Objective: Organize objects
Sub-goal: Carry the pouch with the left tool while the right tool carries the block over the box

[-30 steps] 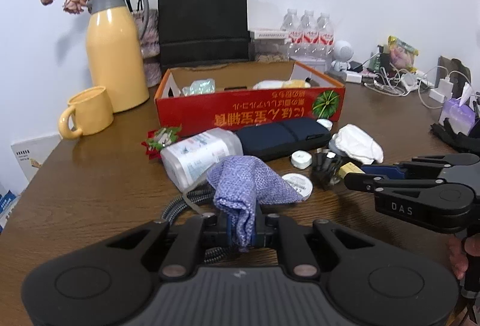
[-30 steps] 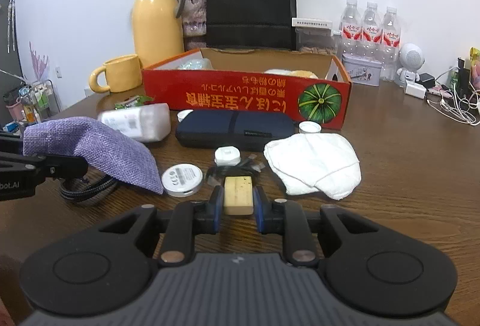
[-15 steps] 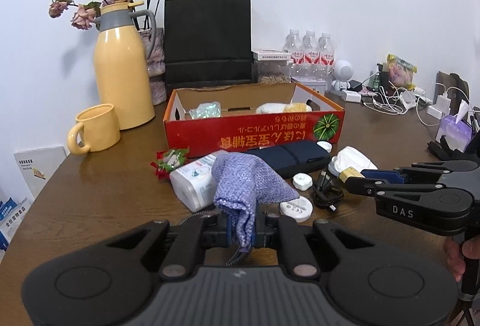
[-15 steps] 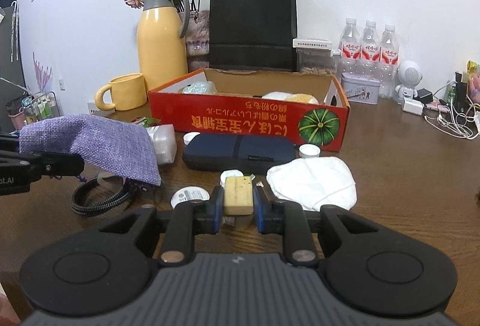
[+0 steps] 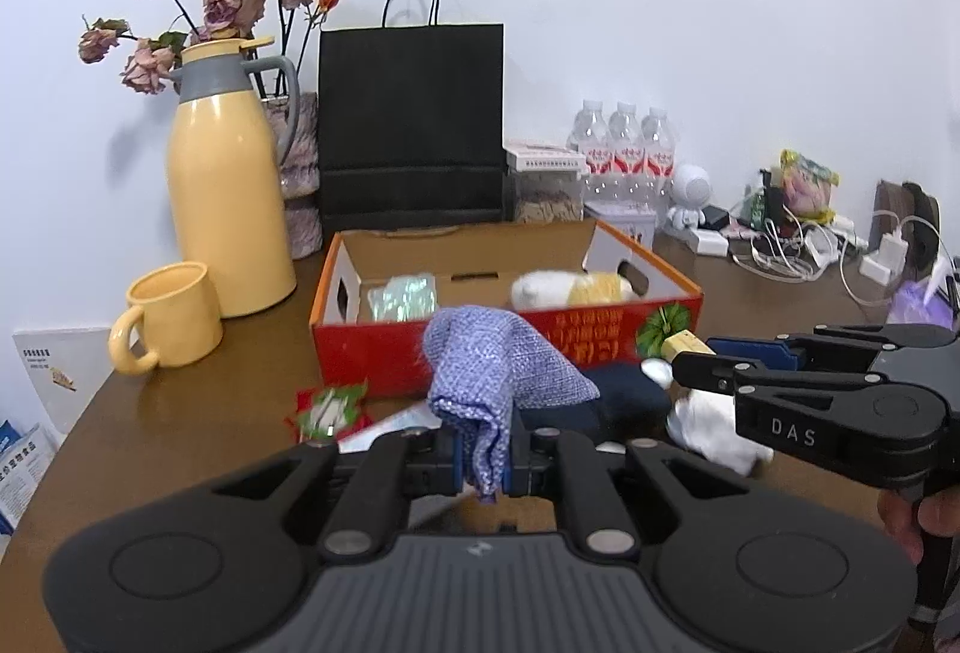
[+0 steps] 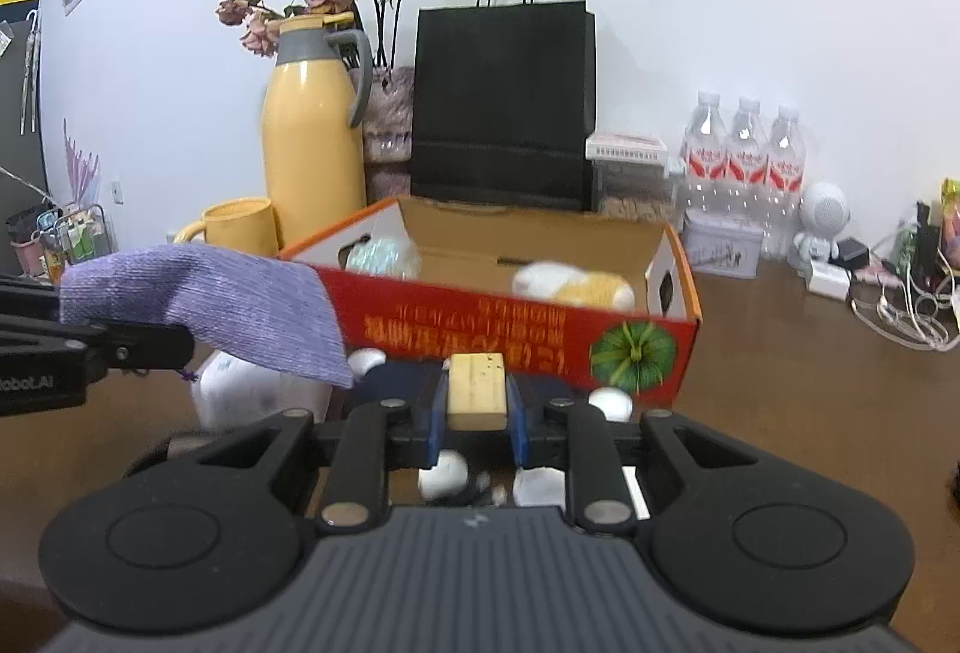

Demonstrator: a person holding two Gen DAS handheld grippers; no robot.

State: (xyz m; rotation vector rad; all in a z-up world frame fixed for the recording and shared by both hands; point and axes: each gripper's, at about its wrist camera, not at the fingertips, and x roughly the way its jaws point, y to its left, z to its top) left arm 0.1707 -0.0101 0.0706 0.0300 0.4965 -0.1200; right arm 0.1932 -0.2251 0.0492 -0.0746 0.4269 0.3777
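My left gripper [image 5: 485,458] is shut on a purple woven cloth pouch [image 5: 495,371], held above the table in front of the red cardboard box [image 5: 384,353]. The pouch also shows in the right wrist view [image 6: 198,302]. My right gripper [image 6: 477,404] is shut on a small tan block [image 6: 477,389], also raised before the box [image 6: 480,329]. The block shows at the right gripper's tips in the left wrist view [image 5: 684,344]. Inside the box lie a teal packet [image 5: 402,296] and a white-and-yellow soft item [image 5: 570,287].
A dark blue case [image 5: 618,401], white cloth [image 5: 714,425], white bottle [image 6: 258,392], small white round items [image 6: 444,473] and a red-green wrapper [image 5: 330,407] lie on the table. A yellow jug [image 5: 225,197], mug [image 5: 168,317], black bag [image 5: 411,125] and water bottles [image 5: 624,143] stand behind.
Both grippers have risen from the table and moved toward the red box, each still holding its item. The box interior now shows more from above.
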